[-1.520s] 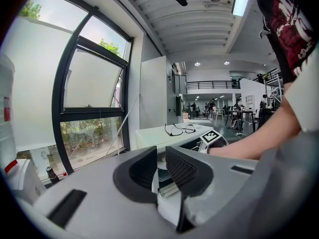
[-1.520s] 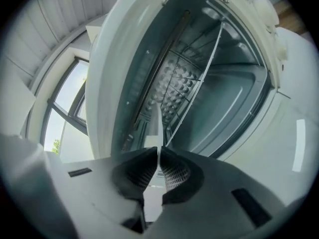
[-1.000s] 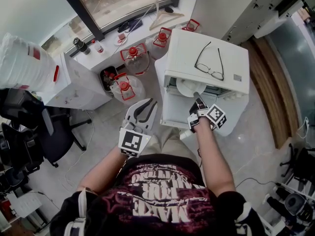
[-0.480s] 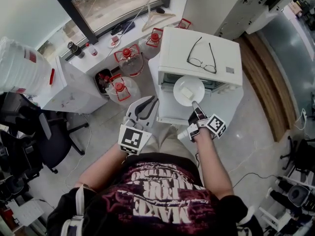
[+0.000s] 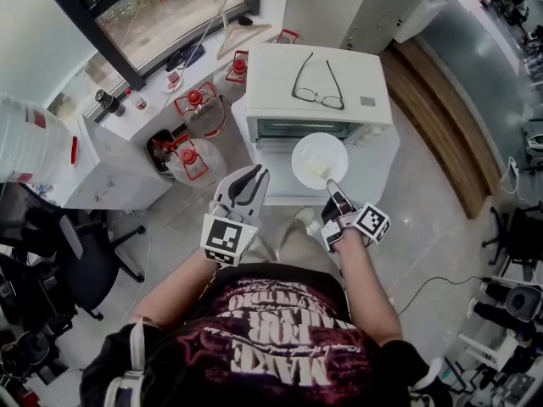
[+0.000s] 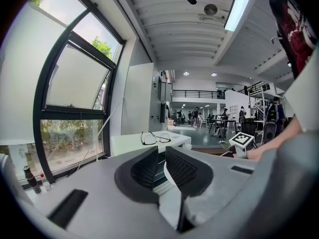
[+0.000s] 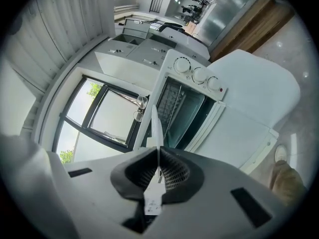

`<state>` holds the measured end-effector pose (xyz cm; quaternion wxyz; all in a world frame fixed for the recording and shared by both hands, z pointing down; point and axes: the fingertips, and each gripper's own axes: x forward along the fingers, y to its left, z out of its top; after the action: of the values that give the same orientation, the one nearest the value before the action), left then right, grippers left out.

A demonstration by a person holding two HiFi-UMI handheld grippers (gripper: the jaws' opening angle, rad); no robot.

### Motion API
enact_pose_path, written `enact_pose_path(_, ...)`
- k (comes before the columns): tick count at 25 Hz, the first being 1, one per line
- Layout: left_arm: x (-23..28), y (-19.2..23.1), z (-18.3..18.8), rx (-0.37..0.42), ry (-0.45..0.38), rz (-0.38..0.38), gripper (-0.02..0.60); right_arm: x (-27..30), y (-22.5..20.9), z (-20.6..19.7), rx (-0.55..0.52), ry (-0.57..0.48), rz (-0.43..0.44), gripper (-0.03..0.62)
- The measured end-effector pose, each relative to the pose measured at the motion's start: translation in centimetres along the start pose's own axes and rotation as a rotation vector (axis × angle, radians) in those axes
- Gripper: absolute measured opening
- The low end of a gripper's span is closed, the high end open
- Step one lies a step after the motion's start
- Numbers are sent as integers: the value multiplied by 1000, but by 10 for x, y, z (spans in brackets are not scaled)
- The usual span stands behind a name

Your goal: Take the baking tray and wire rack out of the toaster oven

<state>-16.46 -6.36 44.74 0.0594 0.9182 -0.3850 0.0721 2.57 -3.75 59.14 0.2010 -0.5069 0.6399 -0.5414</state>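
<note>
The baking tray (image 5: 320,161), a round white dish with a pale lump on it, is outside the toaster oven (image 5: 271,75), above its lowered door (image 5: 271,176). The right hand-held gripper (image 5: 332,186) pinches the tray's rim at 6 o'clock. The wire rack (image 7: 172,103) sits inside the oven. At 9 o'clock of the right one, the left hand-held gripper (image 5: 250,181) is spread, with nothing in it. Glasses (image 5: 318,83) lie on the oven's top.

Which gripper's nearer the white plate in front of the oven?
Right. The right gripper is shut on the near rim of the plate. The left gripper hangs open and empty off to the plate's left, not touching it.
</note>
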Motion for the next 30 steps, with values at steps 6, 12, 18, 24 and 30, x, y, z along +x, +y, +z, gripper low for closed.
enact_pose_path(6, 17, -28, 9, 8, -7, -56, 44, -34, 2, 22, 2, -48, 31, 20)
enact_pose_path(12, 44, -59, 6, 21, 24, -75, 44, -66, -19, 44, 16, -58, 51, 20)
enact_pose_path(18, 84, -99, 13, 10, 24, -49, 44, -94, -48, 75, 6, -17, 44, 20)
enact_pose_path(24, 125, -153, 26, 8, 13, -51, 44, -129, -77, 120, 30, -8, 35, 20)
enact_pose_path(30, 162, -194, 35, 14, 6, -19, 44, -150, -100, 163, 35, 17, 65, 20)
